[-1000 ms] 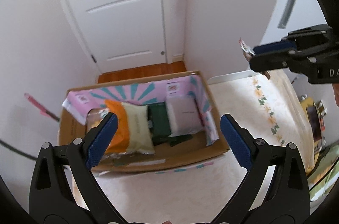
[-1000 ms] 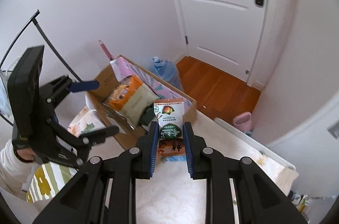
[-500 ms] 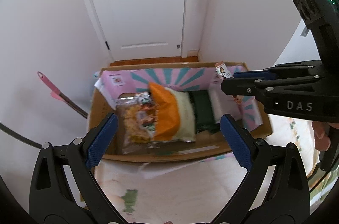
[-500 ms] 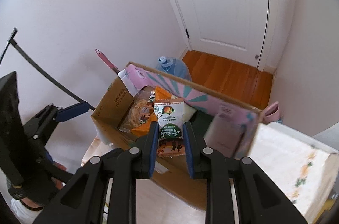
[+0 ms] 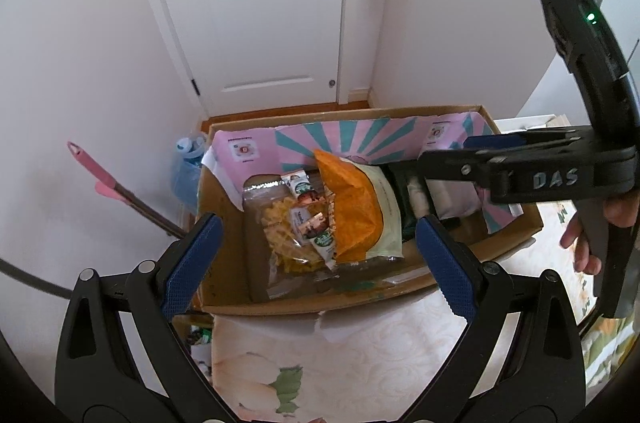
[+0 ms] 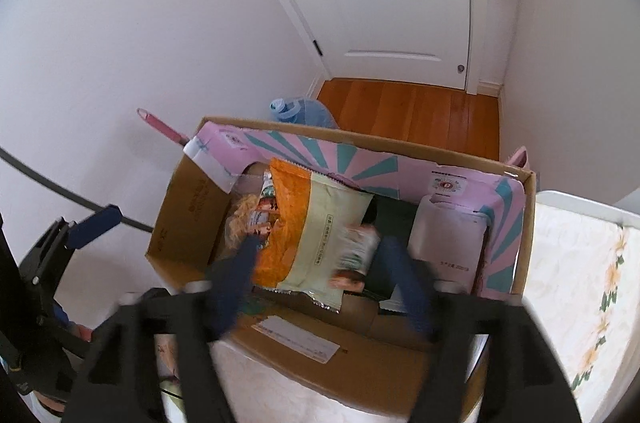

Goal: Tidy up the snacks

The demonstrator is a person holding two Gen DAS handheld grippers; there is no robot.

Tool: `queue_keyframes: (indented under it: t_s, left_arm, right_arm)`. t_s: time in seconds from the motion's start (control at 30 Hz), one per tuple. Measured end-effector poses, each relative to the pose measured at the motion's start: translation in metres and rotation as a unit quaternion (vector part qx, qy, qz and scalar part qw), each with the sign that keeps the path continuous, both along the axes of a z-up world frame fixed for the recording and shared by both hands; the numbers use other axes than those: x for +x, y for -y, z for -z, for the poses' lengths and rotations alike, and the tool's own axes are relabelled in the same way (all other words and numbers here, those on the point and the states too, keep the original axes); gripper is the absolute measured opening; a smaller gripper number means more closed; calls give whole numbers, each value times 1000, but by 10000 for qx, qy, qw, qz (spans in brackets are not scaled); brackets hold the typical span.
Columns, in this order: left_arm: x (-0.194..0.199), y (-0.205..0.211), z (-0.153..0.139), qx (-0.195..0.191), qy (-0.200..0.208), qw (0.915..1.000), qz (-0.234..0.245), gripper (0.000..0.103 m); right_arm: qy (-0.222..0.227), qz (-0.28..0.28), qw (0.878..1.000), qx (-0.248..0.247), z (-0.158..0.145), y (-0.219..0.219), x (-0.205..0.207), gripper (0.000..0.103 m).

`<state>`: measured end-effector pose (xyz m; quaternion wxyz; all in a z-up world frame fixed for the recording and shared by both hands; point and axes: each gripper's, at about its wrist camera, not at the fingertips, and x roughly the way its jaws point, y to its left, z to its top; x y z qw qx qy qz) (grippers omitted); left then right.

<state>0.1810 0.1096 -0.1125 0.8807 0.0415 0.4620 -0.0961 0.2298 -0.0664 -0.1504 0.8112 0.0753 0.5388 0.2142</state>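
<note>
An open cardboard box point(image 5: 312, 299) point(image 6: 192, 207) with a pink and teal liner holds several snacks. Among them are an orange and pale-green bag point(image 5: 356, 207) point(image 6: 316, 223), a clear bag of yellow crisps point(image 5: 280, 239), small packets point(image 5: 310, 223) and a white packet point(image 6: 448, 235). My right gripper point(image 6: 320, 251) point(image 5: 444, 149) hangs over the box and its jaws are opening. A small snack packet point(image 6: 354, 251), blurred, lies loose between them, free of the pads. My left gripper point(image 5: 316, 227) stands open and empty above the box's near left part.
The box sits on a floral cloth surface point(image 5: 360, 363) point(image 6: 580, 263). Beyond it are a white door point(image 5: 256, 3), wooden floor point(image 6: 408, 107), a blue water bottle point(image 5: 186, 163) and a pink-handled mop point(image 5: 108, 183) against the wall. A person's hand point(image 5: 580, 247) holds the right gripper.
The right gripper's jaws have opened and let go of the small packet they held. Both grippers have moved in closer over the box.
</note>
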Motion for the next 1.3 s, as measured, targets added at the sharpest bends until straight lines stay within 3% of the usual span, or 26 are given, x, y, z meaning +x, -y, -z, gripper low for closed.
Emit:
queue_keyframes:
  t_s: [0.3, 0.37, 0.5, 0.63, 0.97, 1.3]
  left_arm:
    - [-3, 6, -9, -74, 149, 9998, -52, 97]
    - [-6, 9, -14, -13, 221, 9997, -127, 97]
    - [-17, 14, -30, -33, 478, 9985, -274, 103]
    - [-31, 24, -50, -72, 738, 9967, -338, 103]
    - [-92, 55, -114, -147, 1563, 9851, -706, 103]
    - [-132, 72, -133, -164, 1836, 9792, -848, 103]
  right_arm:
    - [342, 477, 9979, -262, -25, 24, -20, 69]
    - [464, 599, 9965, -363, -31, 29, -27, 90]
    - [841, 912, 9906, -581, -51, 41, -48, 102]
    - [1226, 1216, 9803, -954, -75, 57, -72, 102]
    - [1994, 1715, 9551, -1362, -132, 93, -141, 102]
    - [2409, 2007, 9368, -1551, -151, 110, -187, 102]
